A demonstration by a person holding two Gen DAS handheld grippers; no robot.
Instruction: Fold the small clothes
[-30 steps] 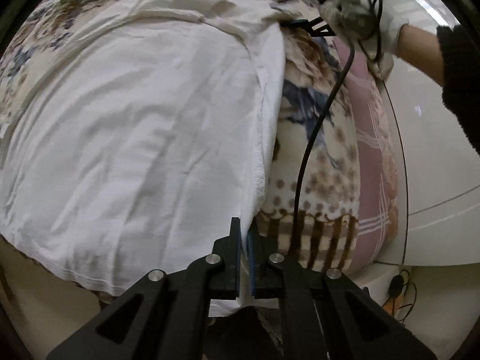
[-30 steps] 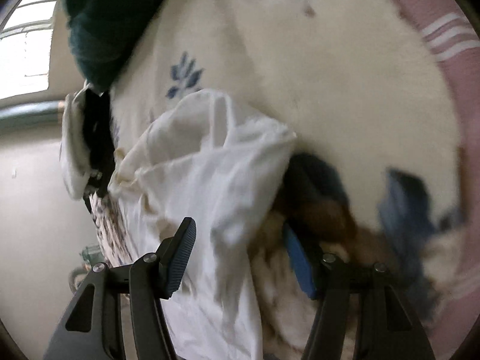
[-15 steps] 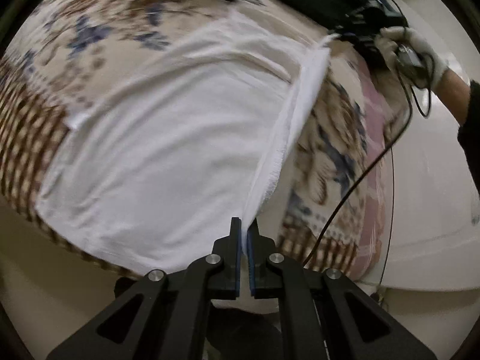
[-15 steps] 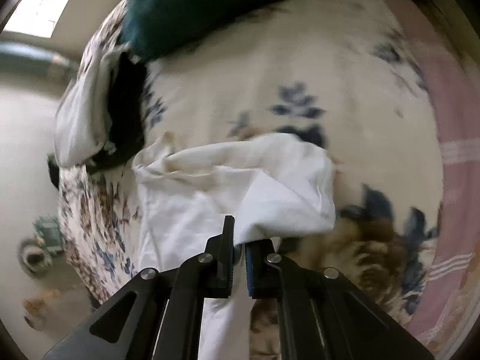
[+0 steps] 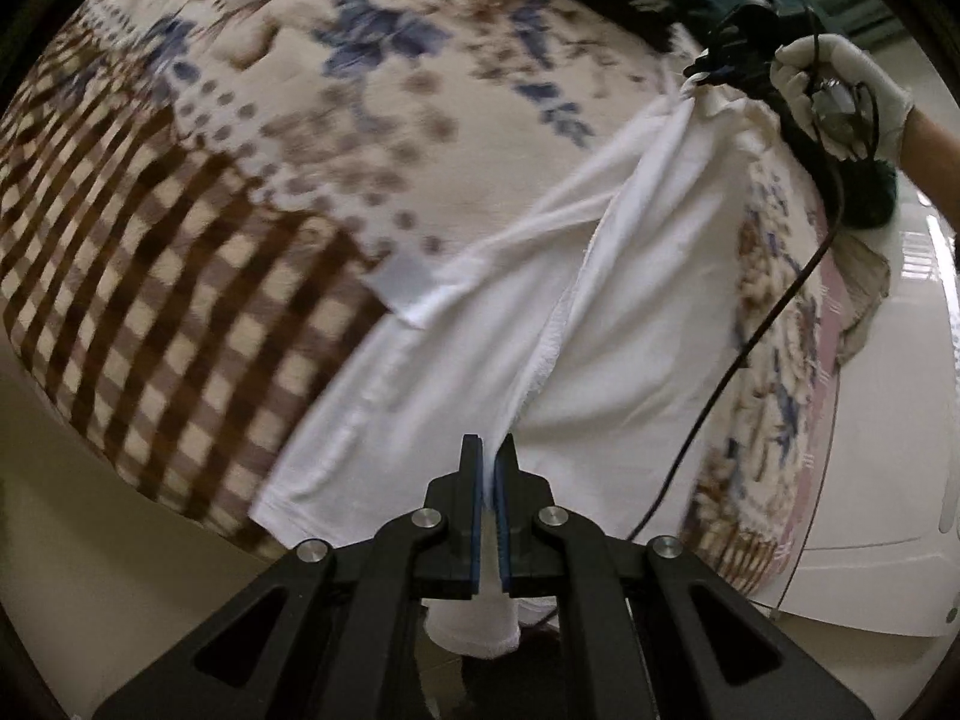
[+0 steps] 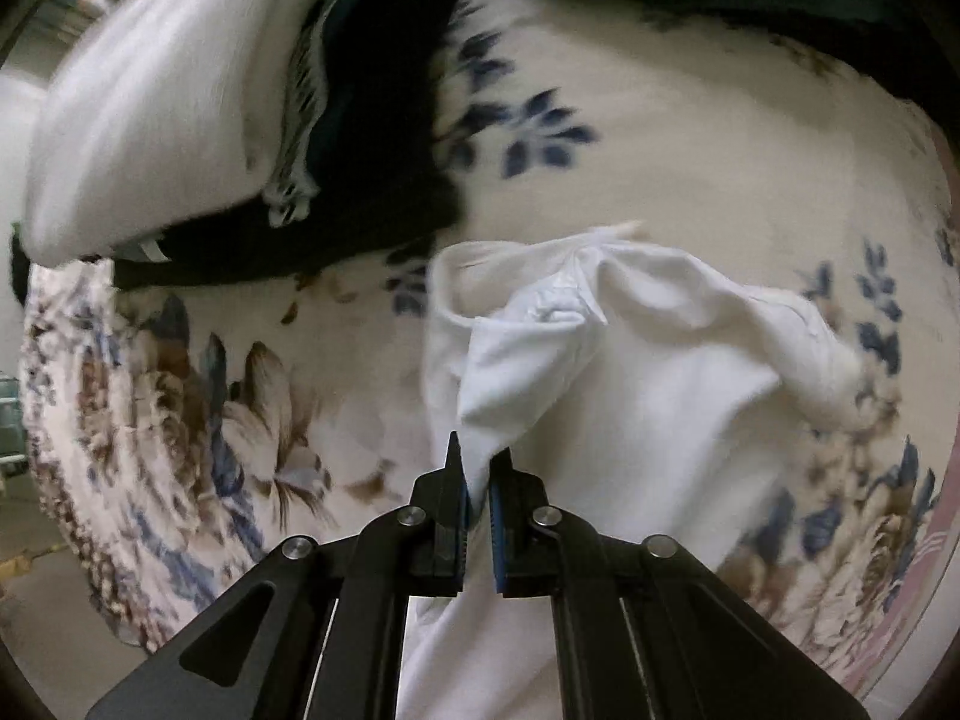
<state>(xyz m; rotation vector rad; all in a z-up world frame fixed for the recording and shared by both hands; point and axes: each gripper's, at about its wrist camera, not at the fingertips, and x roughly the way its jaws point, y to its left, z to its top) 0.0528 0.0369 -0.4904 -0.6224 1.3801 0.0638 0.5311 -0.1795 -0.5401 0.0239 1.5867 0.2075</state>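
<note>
A white garment (image 5: 630,324) lies stretched over a floral and checked blanket (image 5: 198,192). My left gripper (image 5: 493,468) is shut on one edge of it, and cloth hangs below the jaws. My right gripper (image 6: 477,471) is shut on a bunched fold of the same white garment (image 6: 648,396), lifting it off the blanket (image 6: 252,396). In the left wrist view the right gripper (image 5: 708,75) is at the far end of the garment, held by a white-gloved hand (image 5: 840,90).
A white pillow (image 6: 156,96) and dark clothes (image 6: 372,138) lie at the far side of the blanket. A dark green item (image 5: 870,204) sits at the bed's right edge. A black cable (image 5: 768,324) hangs from the right gripper. Pale floor (image 5: 888,450) lies beyond the bed.
The right gripper closed on the garment's fold. Both grippers have carried their edge across, so the garment now shows folded narrower, with more blanket bare at the left.
</note>
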